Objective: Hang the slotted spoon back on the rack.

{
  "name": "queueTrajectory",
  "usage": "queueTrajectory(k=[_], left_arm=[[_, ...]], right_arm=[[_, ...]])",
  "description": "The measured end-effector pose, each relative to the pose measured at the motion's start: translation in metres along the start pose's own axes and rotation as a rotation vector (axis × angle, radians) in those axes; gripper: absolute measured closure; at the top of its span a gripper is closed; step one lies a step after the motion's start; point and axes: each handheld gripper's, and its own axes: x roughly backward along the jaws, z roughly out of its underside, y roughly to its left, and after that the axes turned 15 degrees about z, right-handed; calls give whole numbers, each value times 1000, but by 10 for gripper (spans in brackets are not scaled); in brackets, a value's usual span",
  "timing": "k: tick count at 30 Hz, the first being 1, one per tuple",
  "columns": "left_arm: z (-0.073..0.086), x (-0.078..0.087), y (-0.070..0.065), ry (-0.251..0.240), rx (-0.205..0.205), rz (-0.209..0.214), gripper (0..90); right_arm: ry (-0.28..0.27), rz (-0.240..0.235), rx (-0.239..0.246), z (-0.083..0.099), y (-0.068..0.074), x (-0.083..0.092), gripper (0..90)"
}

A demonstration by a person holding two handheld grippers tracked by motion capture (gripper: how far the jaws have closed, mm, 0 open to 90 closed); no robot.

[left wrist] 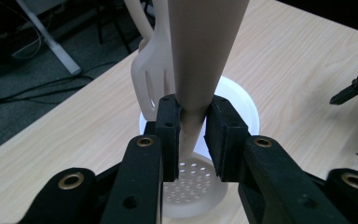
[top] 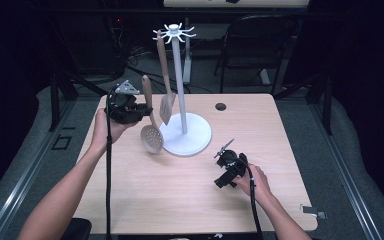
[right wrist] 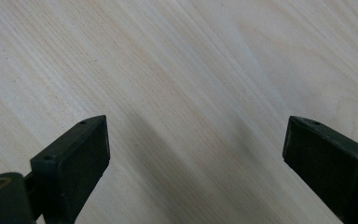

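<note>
We see the left gripper (left wrist: 192,122) clamped on the handle of a skimmer spoon (top: 150,124), just beside the white rack (top: 182,131) where a slotted spatula (top: 165,85) hangs close behind. The right gripper (right wrist: 196,154) hovers wide open over the bare table (top: 180,190), well apart from them.

Looks like a lab/studio: dark curtains (top: 360,75), bare wood table (top: 190,200), floor cables (top: 130,55), metal frame rails (top: 55,95).

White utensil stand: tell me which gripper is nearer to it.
Left. The left gripper is just beside the white utensil stand, its fingers shut on the skimmer handle. The right gripper sits open over bare table, farther from the stand's base.
</note>
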Motion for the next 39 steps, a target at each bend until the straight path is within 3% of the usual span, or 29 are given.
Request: queueTrajectory(k=[18,39], left_arm=[[-35,-4,-8,-10,-51,13,754],[-66,-1,-2,-76,-32,-1,753]], right_arm=[[-3,-6,-5,0,0,0,70],[5,-4,4,0,-1,-1,70]])
